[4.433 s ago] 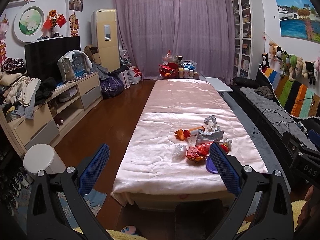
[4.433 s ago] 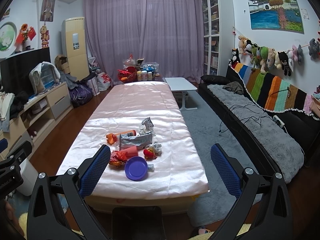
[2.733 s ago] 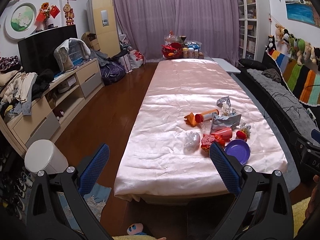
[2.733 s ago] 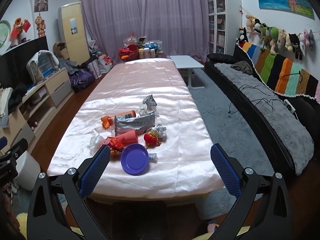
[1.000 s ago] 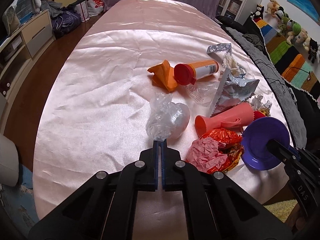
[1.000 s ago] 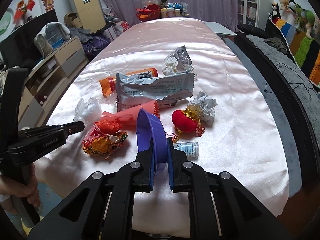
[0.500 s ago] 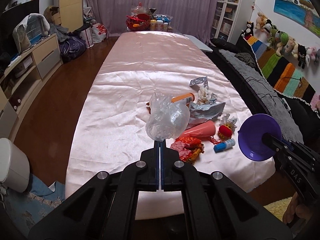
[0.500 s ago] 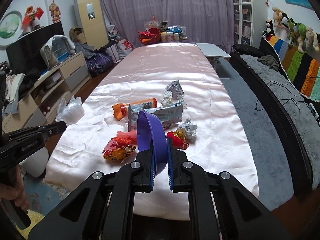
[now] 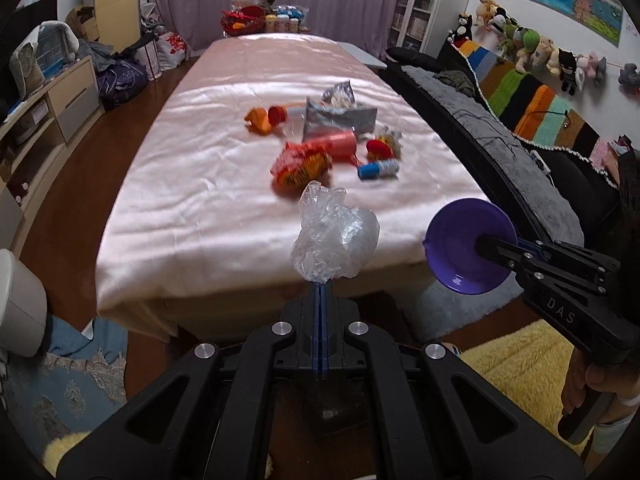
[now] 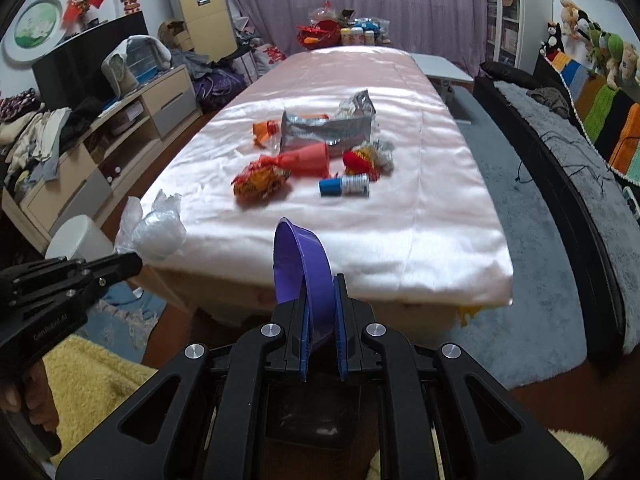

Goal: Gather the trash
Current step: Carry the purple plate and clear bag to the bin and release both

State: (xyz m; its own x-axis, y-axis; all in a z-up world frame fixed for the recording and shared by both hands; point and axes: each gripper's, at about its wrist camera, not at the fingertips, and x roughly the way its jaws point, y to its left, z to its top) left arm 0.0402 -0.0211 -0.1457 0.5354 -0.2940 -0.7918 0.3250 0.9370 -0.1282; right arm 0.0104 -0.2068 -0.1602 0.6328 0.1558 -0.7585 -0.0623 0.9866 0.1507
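My left gripper (image 9: 320, 286) is shut on a crumpled clear plastic bag (image 9: 334, 238), held in the air off the near end of the pink-covered table (image 9: 208, 216). To its right my right gripper (image 10: 320, 280) is shut on the rim of a purple plastic bowl (image 10: 300, 260), also lifted off the table. The bag (image 10: 154, 226) and the left gripper (image 10: 132, 258) show at the left of the right wrist view. The bowl (image 9: 466, 246) shows at the right of the left wrist view. Several pieces of trash (image 9: 320, 136) lie on the table: wrappers, an orange bottle, a pink cup, a small blue-capped bottle.
A white bin (image 9: 18, 304) stands on the floor left of the table's near end. A low cabinet (image 10: 92, 152) with clothes lines the left wall. A dark sofa (image 9: 516, 152) with a grey throw runs along the right. A yellow rug (image 9: 516, 364) lies underfoot.
Both grippers have pulled back from the table and up a little, carrying the plastic bag and the purple bowl. The table's near edge now shows in both views.
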